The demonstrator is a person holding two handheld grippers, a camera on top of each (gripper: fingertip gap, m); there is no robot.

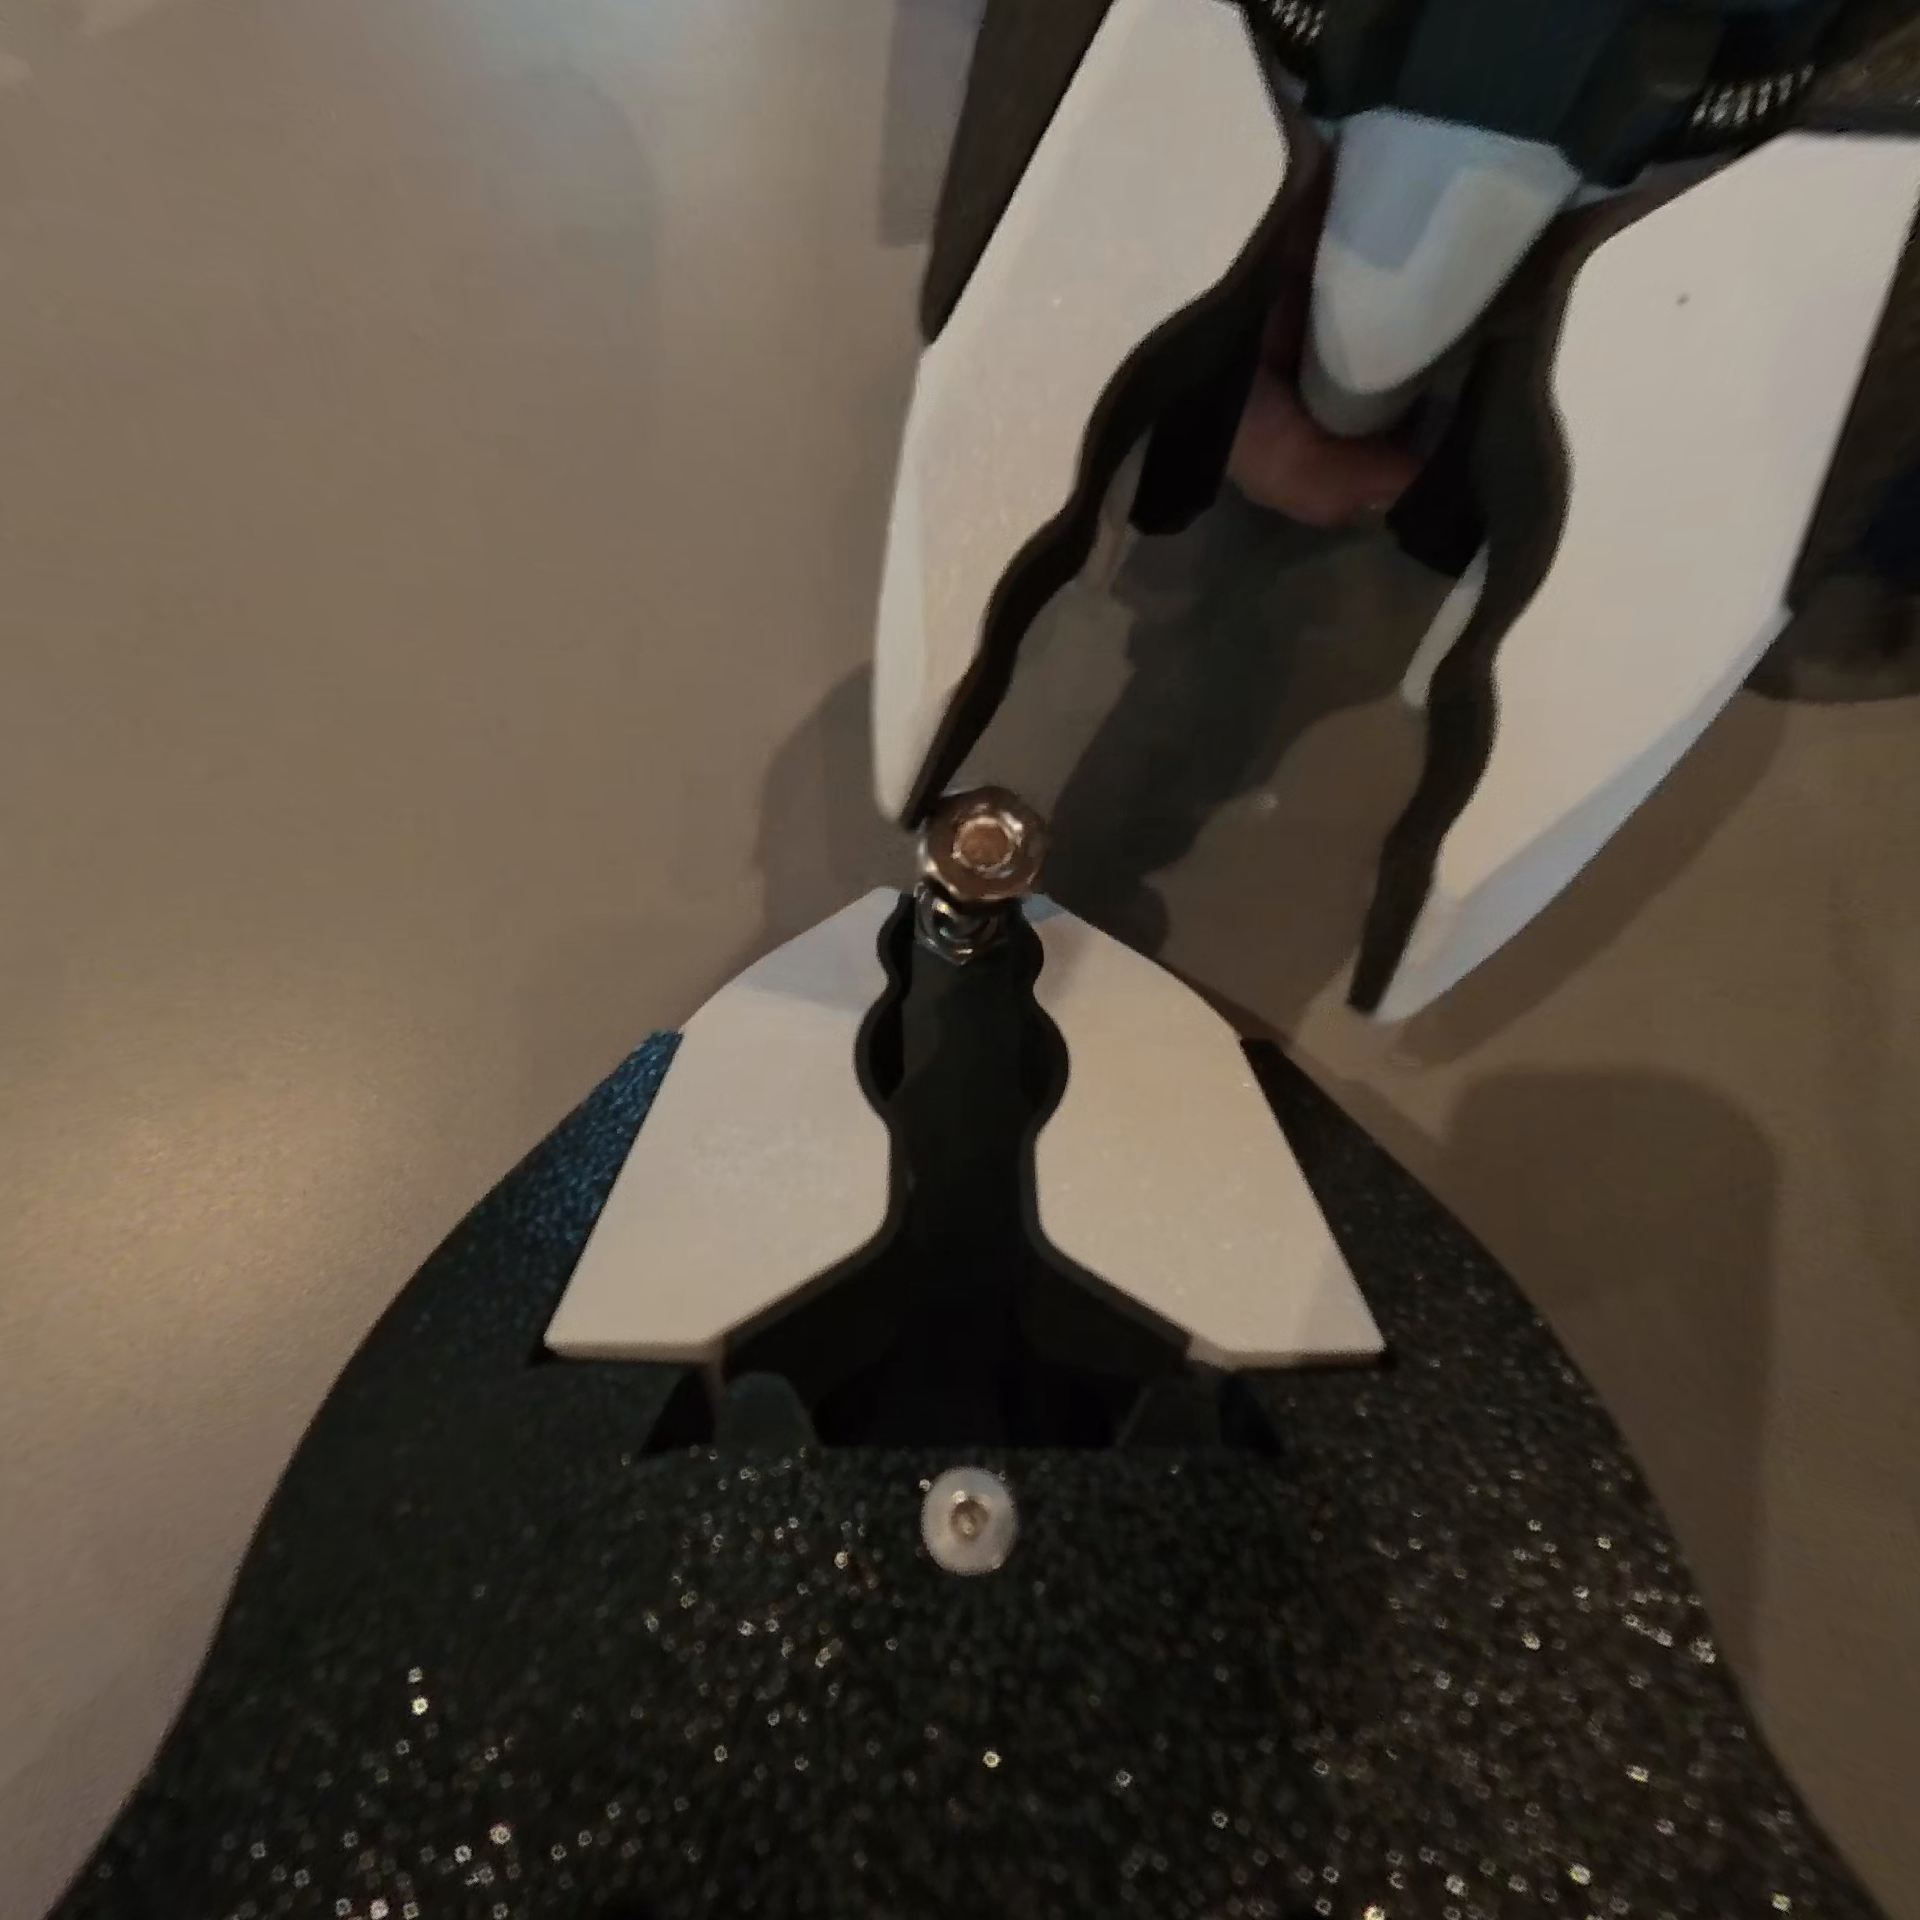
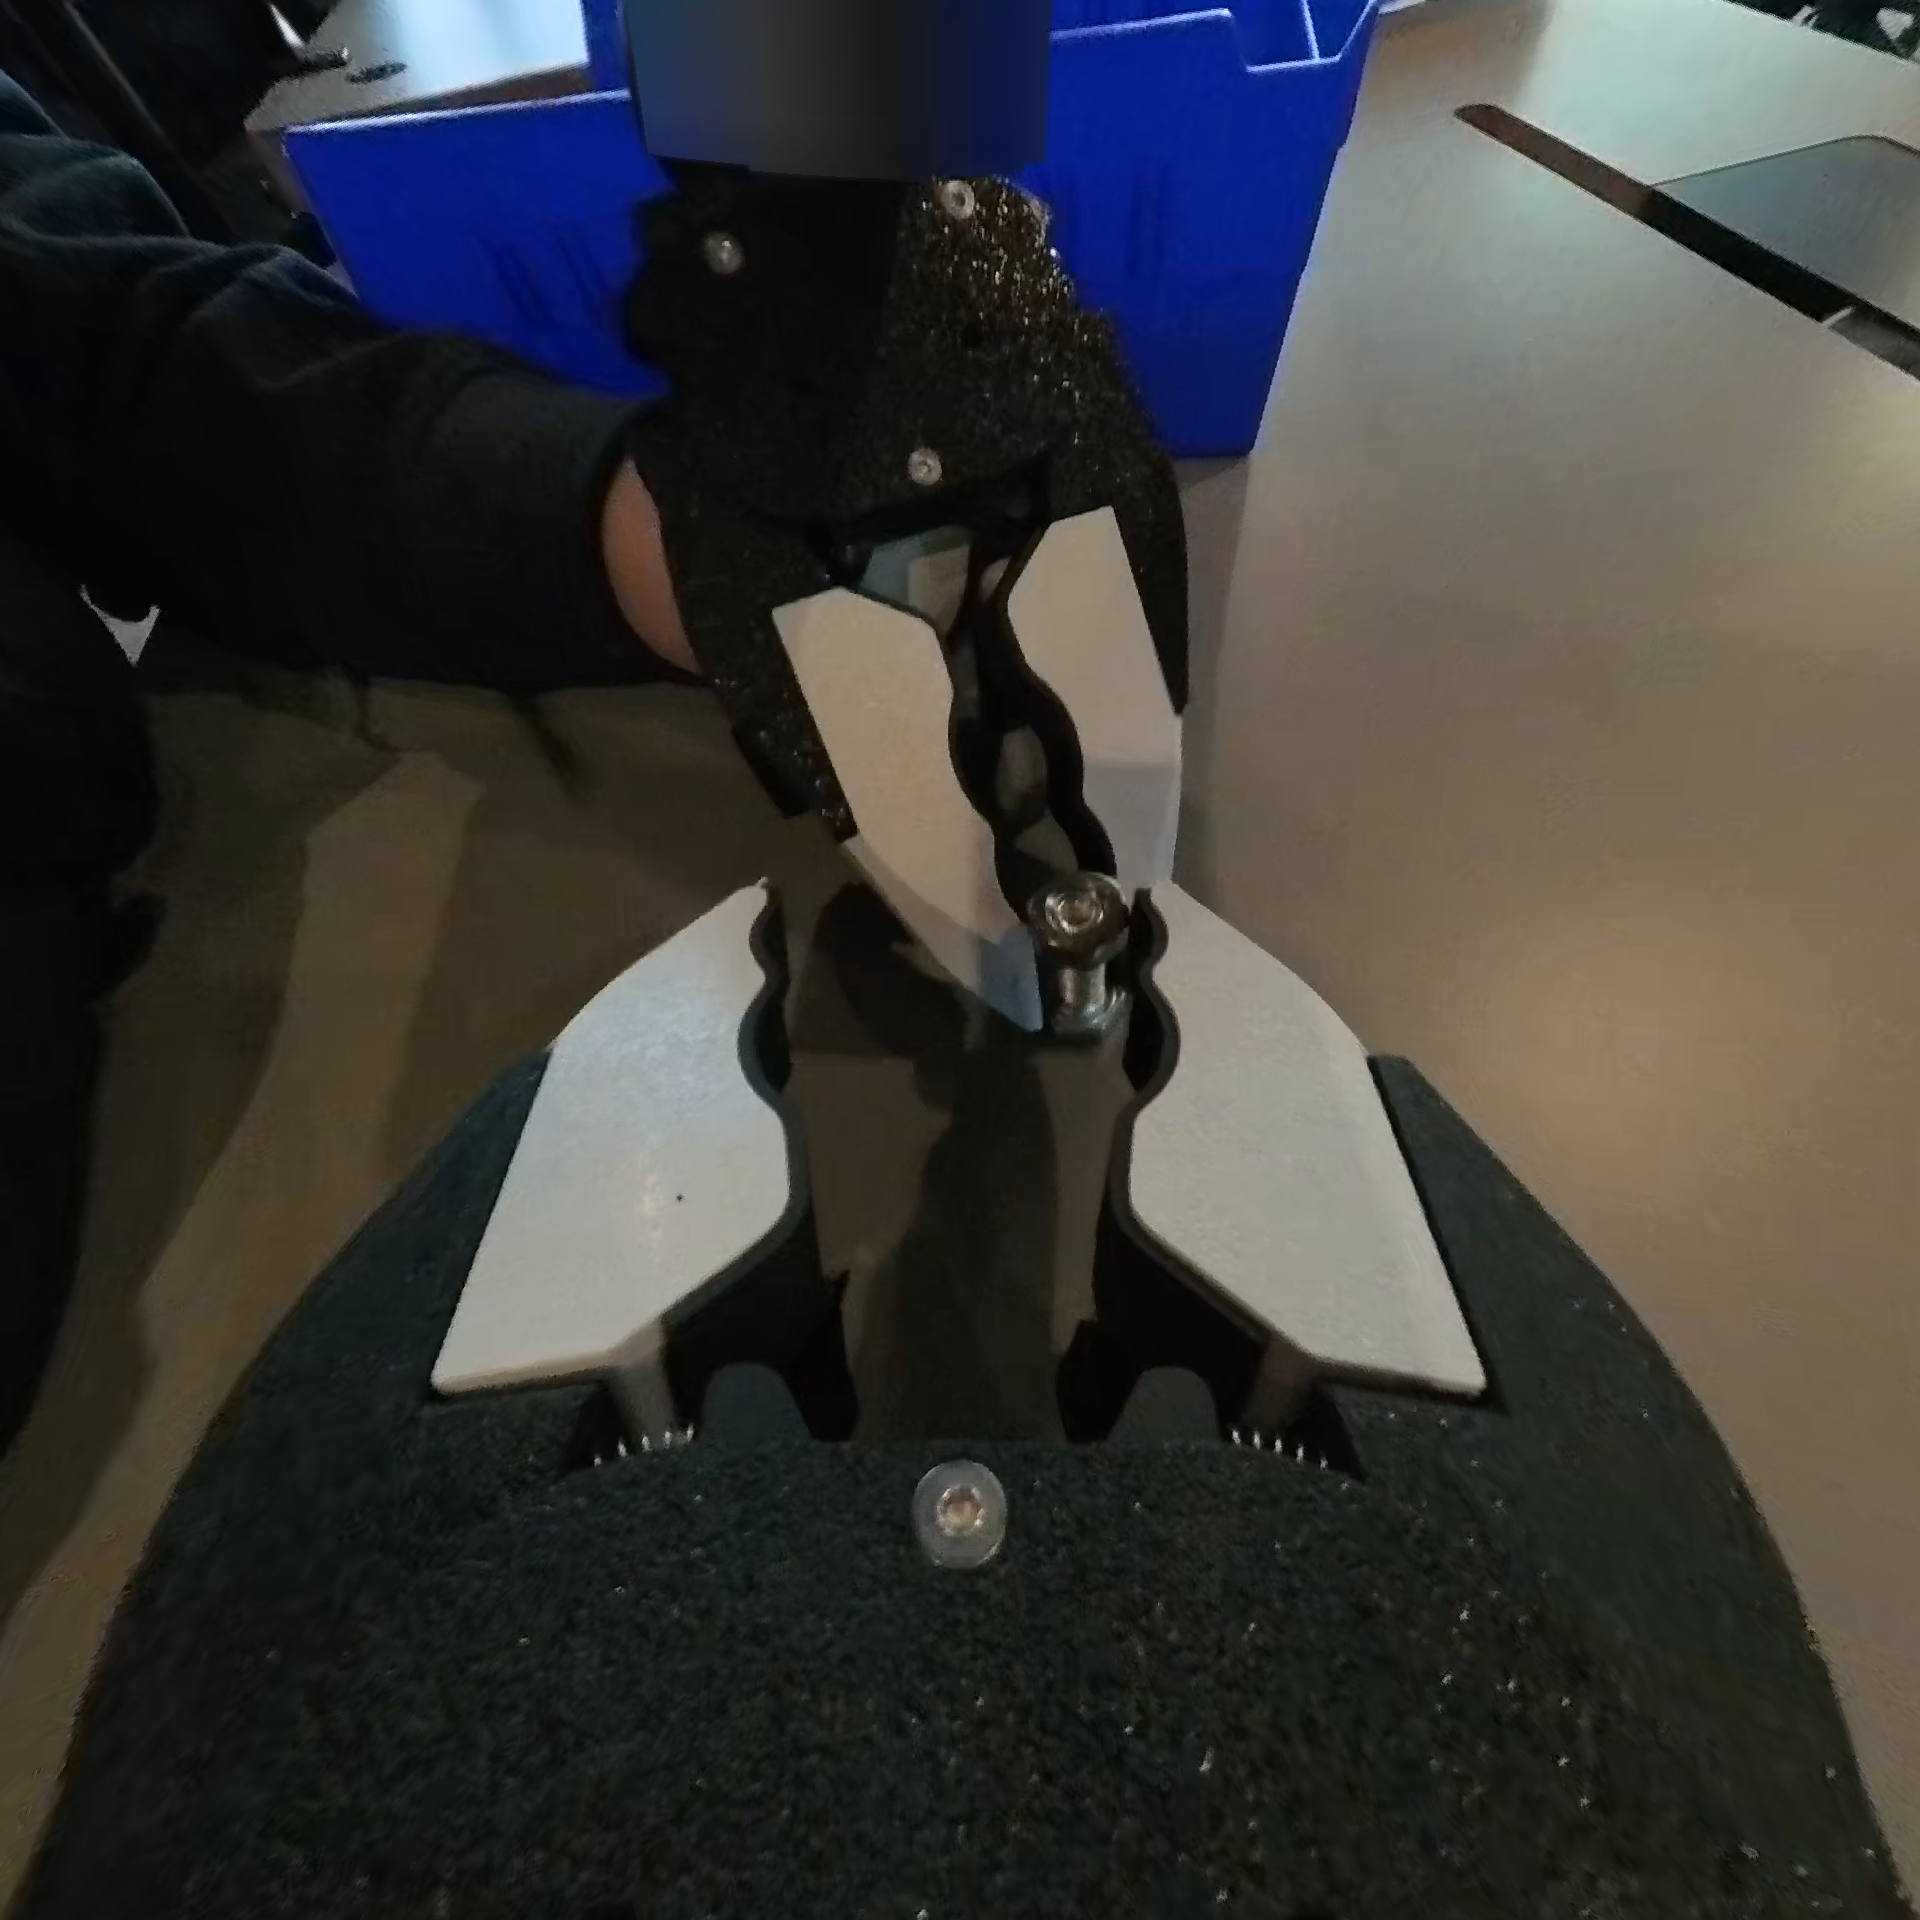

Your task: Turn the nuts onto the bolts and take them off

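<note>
Progress looks to be partway: a socket-head bolt [image 1: 983, 854] stands upright in the closed tips of the left hand-held gripper [image 1: 961, 935], which pinches it at the threaded shank, and a nut [image 2: 1088, 1016] sits low on the shank under the head, so nut and bolt are joined at this moment. Whether the nut is going on or coming off cannot be told from these views; either way, more turning appears to be left. The right hand-held gripper [image 2: 954, 914] is spread wide around the bolt, one fingertip just beside the bolt head and the other well apart, gripping nothing. The left wrist view shows the bolt head end-on, with its hex recess, above a plain beige counter [image 1: 364, 623], and the right hand-held gripper reaching in from the far side. The right wrist view alone shows the bolt from the side with its nut, a dark-sleeved arm [image 2: 260, 468] holding the left hand-held gripper, and blue bins [image 2: 1174, 260] at the far edge of the counter.
</note>
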